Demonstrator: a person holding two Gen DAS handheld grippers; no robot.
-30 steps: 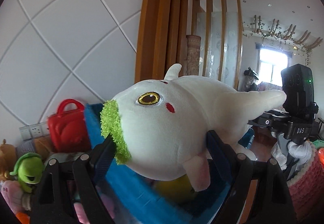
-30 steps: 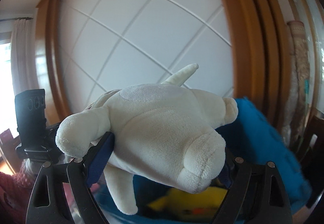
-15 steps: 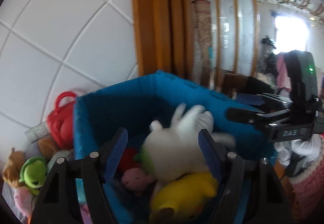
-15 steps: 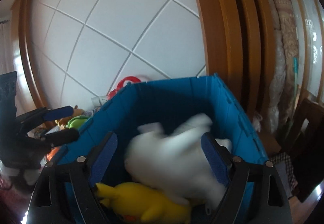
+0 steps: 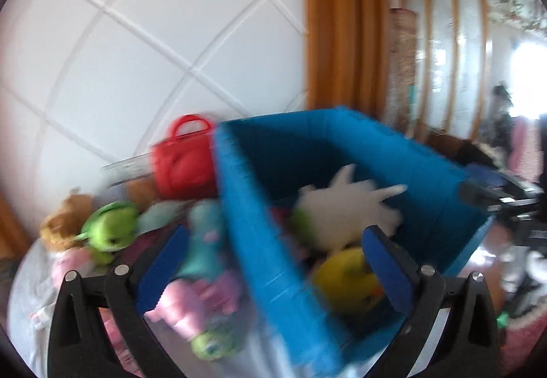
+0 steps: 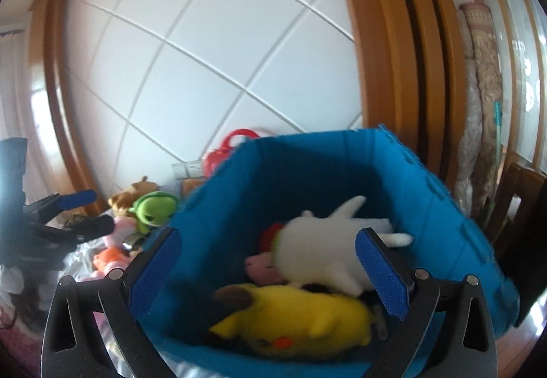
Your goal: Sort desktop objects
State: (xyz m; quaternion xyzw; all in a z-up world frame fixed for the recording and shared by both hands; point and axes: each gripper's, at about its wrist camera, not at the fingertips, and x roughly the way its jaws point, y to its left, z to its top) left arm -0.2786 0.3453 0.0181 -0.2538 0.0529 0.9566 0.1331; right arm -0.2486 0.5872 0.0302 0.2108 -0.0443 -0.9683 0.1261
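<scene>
Both spread wide, empty — left hand-held gripper (image 5: 273, 261), right hand-held gripper (image 6: 268, 270). White plush (image 6: 321, 251) inside the blue bin (image 6: 427, 193), atop yellow plush (image 6: 301, 316) — green frog plush (image 5: 106, 227) left, outside.

Table (image 5: 20, 289) — blue bin (image 5: 259, 241), plush toys (image 5: 106, 231)

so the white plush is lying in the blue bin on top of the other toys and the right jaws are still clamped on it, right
Not quite. The white plush does lie in the blue bin on the other toys, but the right gripper stands open, apart from it. The right wrist view shows this.
</scene>
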